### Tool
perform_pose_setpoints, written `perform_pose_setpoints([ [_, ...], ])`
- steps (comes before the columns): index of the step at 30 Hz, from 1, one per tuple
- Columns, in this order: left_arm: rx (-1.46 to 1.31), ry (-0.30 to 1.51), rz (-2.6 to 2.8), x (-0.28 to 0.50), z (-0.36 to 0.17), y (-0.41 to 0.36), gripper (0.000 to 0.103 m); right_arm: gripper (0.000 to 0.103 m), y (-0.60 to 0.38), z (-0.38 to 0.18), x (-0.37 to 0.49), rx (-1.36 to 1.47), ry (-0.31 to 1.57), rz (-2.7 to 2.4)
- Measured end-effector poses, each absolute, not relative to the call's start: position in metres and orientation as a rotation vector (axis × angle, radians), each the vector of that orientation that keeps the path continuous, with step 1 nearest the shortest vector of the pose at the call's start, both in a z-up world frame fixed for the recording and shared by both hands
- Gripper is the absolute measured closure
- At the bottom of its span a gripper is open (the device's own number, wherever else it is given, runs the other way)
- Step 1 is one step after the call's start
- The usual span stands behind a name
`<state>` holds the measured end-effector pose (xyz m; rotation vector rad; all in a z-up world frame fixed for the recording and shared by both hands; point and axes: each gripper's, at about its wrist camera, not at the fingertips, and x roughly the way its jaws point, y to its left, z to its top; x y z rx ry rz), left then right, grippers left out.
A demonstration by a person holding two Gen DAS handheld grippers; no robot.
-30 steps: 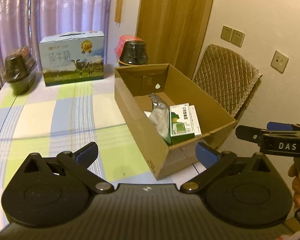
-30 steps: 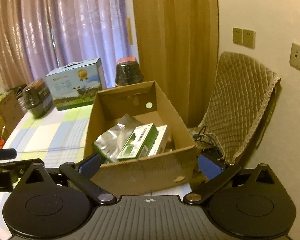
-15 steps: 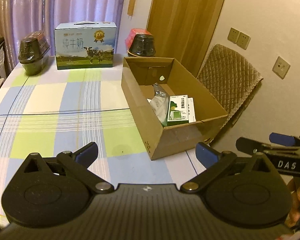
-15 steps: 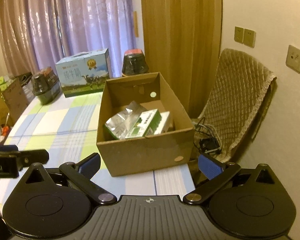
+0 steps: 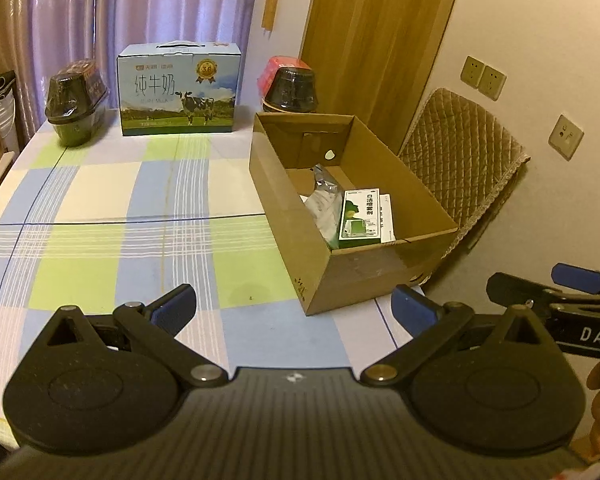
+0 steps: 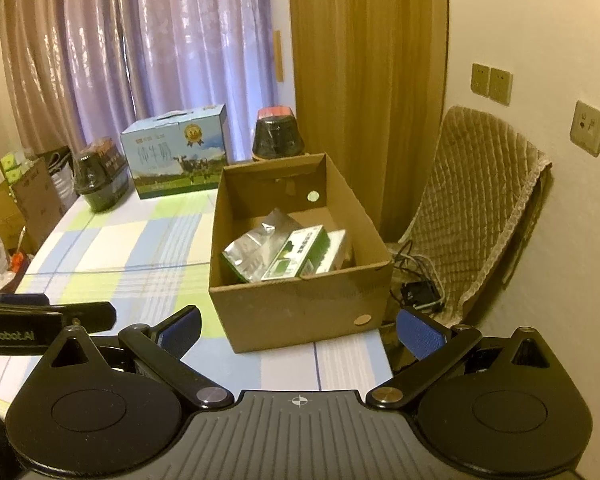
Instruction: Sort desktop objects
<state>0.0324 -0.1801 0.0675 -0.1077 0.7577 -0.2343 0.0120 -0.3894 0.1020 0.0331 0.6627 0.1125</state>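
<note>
On the right side of the checked tabletop (image 5: 100, 240), the open cardboard box (image 5: 376, 268) stood with its far wall near a dark tub (image 5: 290, 90). Inside lay a silver foil pouch (image 6: 256, 252), a green-and-white carton (image 6: 300, 254) leaning against it, and a white packet (image 6: 336, 250) beside the carton. A blue milk case (image 5: 178, 88) and a second dark tub (image 5: 76, 102) stood along the tabletop's far edge, in front of the curtain (image 6: 160, 60). A quilted chair (image 6: 484, 208) sat beyond the box, by the wall.

The left tool (image 5: 294, 308) hovered above the near part of the tabletop, its blue pads spread wide with nothing between them. The right tool (image 6: 298, 330) was likewise spread wide and empty, poised before the box's near wall. Each tool showed at the edge of the other's view.

Compared with a second earlier, both tools had drawn back and risen: the box looked smaller and farther in both views, and far more of the tabletop had come into sight in the left wrist view. The box's contents lay as before, and both tools stayed as wide as they had been.
</note>
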Motion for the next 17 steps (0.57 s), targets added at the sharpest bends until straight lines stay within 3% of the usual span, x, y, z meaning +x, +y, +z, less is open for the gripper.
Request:
perform_pose_setpoints([
  [17, -0.086, 0.746, -0.267, 0.03, 0.068, -0.194, 0.001, 0.002, -0.396, 0.105, 0.01, 0.042, 0.647, 0.098],
])
